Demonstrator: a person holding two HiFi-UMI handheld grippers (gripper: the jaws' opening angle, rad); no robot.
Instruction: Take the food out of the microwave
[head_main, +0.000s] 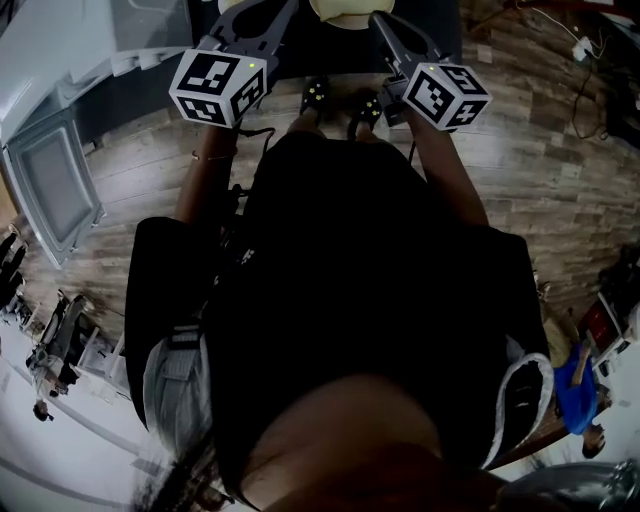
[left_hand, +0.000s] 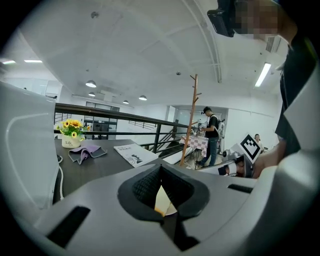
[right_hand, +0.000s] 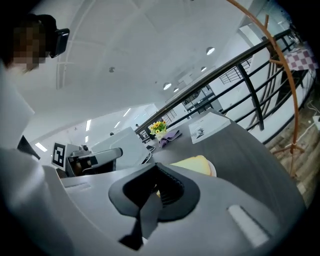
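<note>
Right gripper view: my right gripper (right_hand: 151, 192) clamps the white plate (right_hand: 214, 171) by its rim, my left gripper (left_hand: 161, 189) likewise; the yellow food slab (right_hand: 192, 163) lies flat on it, long side crosswise.

Left tool (left_hand: 160, 169) and right tool (right_hand: 156, 174) held out side by side, both with jaws together

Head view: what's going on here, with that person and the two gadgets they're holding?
A person is holding a plate of yellow food between two hand-held grippers. The left gripper and right gripper each have their jaws shut on its rim. The microwave door stands open, and the plate is outside, above the dark table.
</note>
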